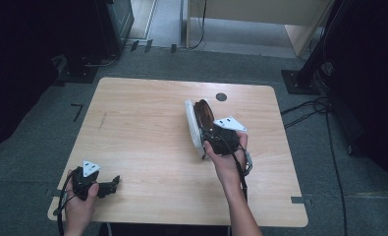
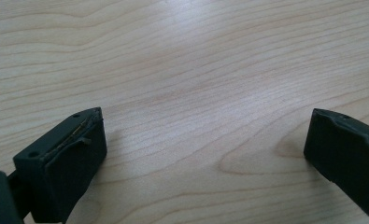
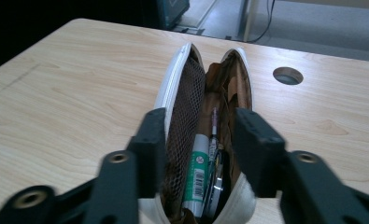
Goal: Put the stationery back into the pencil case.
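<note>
My right gripper (image 3: 198, 140) straddles the open pencil case (image 3: 205, 121) standing on edge right of the table's (image 1: 147, 147) middle; its 2 jaws sit half open outside both shells, and I can't tell whether they press. If they slacken, the case may tip and spill its pens (image 3: 195, 172). My left gripper (image 2: 205, 154) rests wide open, empty, at the near left corner.

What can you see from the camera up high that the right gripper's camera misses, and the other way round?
High view alone: the left gripper lying open at the table's near left corner, the person's forearms, and the grey floor around.
Right gripper view alone: inside the open pencil case, a brown mesh pocket, a green-labelled tube and a pen.
Both: the case, the right gripper and the table's round hole.
</note>
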A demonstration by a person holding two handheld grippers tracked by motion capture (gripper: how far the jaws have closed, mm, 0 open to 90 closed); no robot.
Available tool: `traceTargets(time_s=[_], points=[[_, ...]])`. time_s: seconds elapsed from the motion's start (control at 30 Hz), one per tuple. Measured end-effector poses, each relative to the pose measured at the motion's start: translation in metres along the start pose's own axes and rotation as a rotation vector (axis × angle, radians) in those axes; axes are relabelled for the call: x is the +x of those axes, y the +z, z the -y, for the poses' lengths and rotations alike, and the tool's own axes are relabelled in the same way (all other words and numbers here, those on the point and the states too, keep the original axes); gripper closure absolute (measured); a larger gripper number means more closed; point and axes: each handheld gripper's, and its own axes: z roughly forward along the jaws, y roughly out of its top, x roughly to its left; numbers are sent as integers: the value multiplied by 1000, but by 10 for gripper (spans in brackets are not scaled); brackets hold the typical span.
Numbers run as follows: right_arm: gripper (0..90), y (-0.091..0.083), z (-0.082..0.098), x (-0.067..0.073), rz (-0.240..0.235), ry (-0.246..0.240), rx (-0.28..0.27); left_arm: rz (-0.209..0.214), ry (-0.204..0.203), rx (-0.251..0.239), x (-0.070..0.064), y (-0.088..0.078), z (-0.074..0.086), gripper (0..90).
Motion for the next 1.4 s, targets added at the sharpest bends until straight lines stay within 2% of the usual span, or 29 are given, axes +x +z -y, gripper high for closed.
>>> traceTargets(time_s=[0.07, 0.2, 0.27, 0.33, 0.37, 0.4, 0.77, 1.13, 1.4], points=[[406, -4, 0, -3, -22, 5, 0, 0, 0, -1, 0, 0, 0, 0], [224, -13, 3, -8, -25, -8, -5, -1, 0, 0, 0, 0, 0, 0], [133, -16, 5, -10, -45, -10, 5, 0, 0, -1, 0, 0, 0, 0], [87, -20, 7, -12, -47, -9, 9, 0, 0, 0, 0, 0, 0, 0], [27, -21, 9, -13, -52, -9, 11, 0, 0, 0, 0, 0, 0, 0], [0, -22, 10, -15, -69, -13, 17, 0, 0, 0, 0, 0, 0, 0], [0, -32, 27, -30, -35, 18, 38, 0, -1, -1, 0, 0, 0, 0], [0, -38, 45, -47, 8, 25, 54, 0, 0, 0, 0, 0, 0, 0], [0, -40, 59, -61, 43, 53, 76, 0, 0, 0, 0, 0, 0, 0]])
